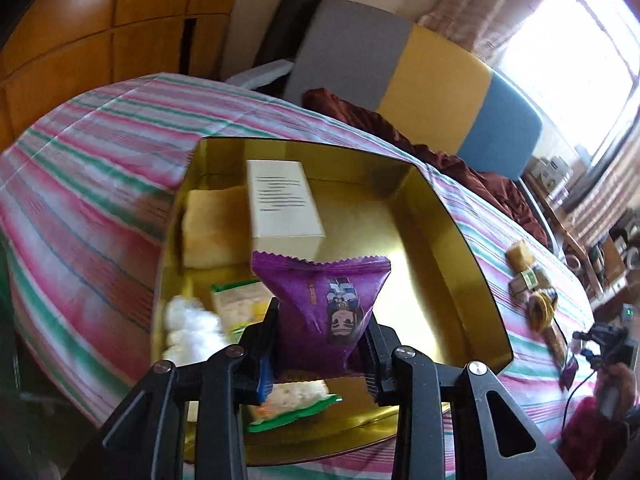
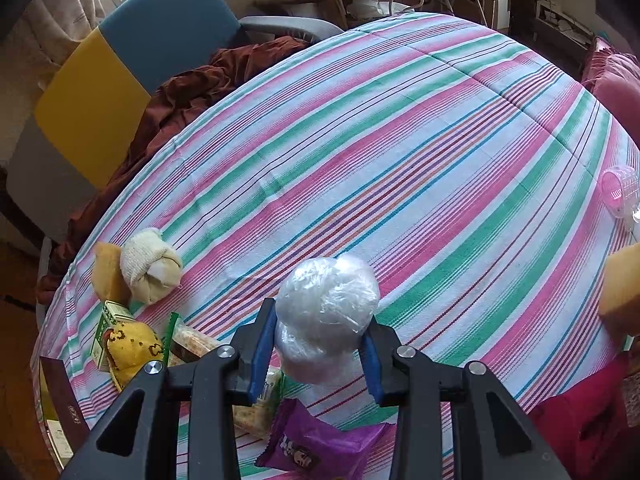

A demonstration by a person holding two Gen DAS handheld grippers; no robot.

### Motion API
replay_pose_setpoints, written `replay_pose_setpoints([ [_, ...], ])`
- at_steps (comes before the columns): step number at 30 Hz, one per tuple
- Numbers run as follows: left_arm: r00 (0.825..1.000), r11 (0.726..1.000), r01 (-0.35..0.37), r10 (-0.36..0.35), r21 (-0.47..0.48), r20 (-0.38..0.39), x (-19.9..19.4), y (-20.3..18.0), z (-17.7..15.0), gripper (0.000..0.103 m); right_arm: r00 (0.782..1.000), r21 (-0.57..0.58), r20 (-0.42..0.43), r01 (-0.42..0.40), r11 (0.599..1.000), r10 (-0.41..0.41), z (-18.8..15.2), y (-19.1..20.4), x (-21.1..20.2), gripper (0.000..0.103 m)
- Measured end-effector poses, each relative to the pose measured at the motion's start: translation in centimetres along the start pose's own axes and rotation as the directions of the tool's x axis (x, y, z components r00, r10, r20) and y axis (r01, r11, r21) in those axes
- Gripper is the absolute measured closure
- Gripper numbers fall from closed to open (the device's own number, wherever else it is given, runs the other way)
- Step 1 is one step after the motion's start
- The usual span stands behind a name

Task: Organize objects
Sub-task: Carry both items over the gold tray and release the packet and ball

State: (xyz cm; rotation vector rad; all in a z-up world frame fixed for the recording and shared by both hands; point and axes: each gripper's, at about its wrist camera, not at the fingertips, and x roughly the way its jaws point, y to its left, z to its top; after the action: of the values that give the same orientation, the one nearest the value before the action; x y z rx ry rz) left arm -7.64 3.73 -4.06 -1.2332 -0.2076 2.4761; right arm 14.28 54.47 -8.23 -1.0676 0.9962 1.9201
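Left wrist view: my left gripper (image 1: pixel 322 344) is clamped on a purple snack packet (image 1: pixel 324 304), its pads pressing both sides of the packet's lower half, the serrated top edge pointing away from me. I hold the packet above the open gold tin (image 1: pixel 452 224), which sits on the striped tablecloth (image 1: pixel 100 184). Inside the tin, toward its far wall, a white carton (image 1: pixel 280 204) lies with printed text on its upper face. A yellow sponge-like block (image 1: pixel 216 232) lies just beside it against the tin's left wall. Nearer me along that wall are a white fluffy wad (image 1: pixel 188 328) and a green-edged cracker packet (image 1: pixel 288 400), partly hidden behind my fingers. The tin's right half shows bare floor. Small items lie on the cloth near the table's right edge; blur prevents naming them.

Right wrist view: my right gripper (image 2: pixel 322 344) is closed on a ball wrapped in clear plastic film (image 2: pixel 328 312), blue pads against both its sides, held above the cloth. Near the table's left edge lie a rolled beige sock (image 2: pixel 150 266), a tan block (image 2: pixel 106 272) touching it, a small green-and-white carton (image 2: pixel 108 322) and a yellow patterned cloth piece (image 2: pixel 134 346). At the near edge, beneath my fingers, lies a second purple packet (image 2: pixel 316 440). A pink transparent cup (image 2: pixel 620 192) lies tipped at the right edge.
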Motion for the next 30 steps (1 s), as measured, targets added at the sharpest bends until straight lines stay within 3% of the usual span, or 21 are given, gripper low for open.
replay_pose_setpoints([
  [6,0.999,0.999,-0.008,0.01,0.035,-0.05,2.7,-1.9,0.5,0.066,1.0,-0.003,-0.002,0.003,1.0,-0.003,0.5,0.7,0.9,0.065],
  [8,0.998,0.998,-0.034,0.037,0.053,-0.055,3.5,-2.1,0.5,0.062,1.0,-0.005,-0.003,0.004,1.0,-0.004,0.5,0.6,0.9,0.065],
  [10,0.994,0.995,-0.077,0.082,0.069,-0.068,4.2,-2.1,0.3,0.05,1.0,-0.007,-0.006,0.005,1.0,-0.005,0.5,0.6,0.8,0.065],
  [11,0.993,0.994,-0.087,0.091,0.066,-0.07,4.3,-2.0,0.2,0.05,1.0,-0.008,-0.006,0.005,1.0,-0.005,0.4,0.5,0.8,0.065],
  [18,0.988,0.986,-0.152,0.153,0.06,-0.009,2.1,-0.5,-1.0,0.05,1.0,-0.003,0.008,-0.001,1.0,0.001,0.5,0.4,0.5,0.065],
  [23,0.986,0.985,-0.165,0.163,0.056,0.031,-0.3,0.6,-1.8,0.05,0.996,-0.006,0.083,-0.031,0.999,0.032,0.5,0.4,-1.2,0.065],
  [26,0.986,0.985,-0.162,0.16,0.055,0.037,-1.6,1.4,-1.9,0.047,0.988,-0.056,0.14,-0.061,0.997,0.068,0.0,1.5,-2.7,0.065],
  [30,0.987,0.986,-0.157,0.154,0.05,0.052,-2.9,2.3,-1.9,0.041,0.976,-0.224,0.176,-0.083,0.971,0.124,-1.9,5.2,-4.9,0.065],
])
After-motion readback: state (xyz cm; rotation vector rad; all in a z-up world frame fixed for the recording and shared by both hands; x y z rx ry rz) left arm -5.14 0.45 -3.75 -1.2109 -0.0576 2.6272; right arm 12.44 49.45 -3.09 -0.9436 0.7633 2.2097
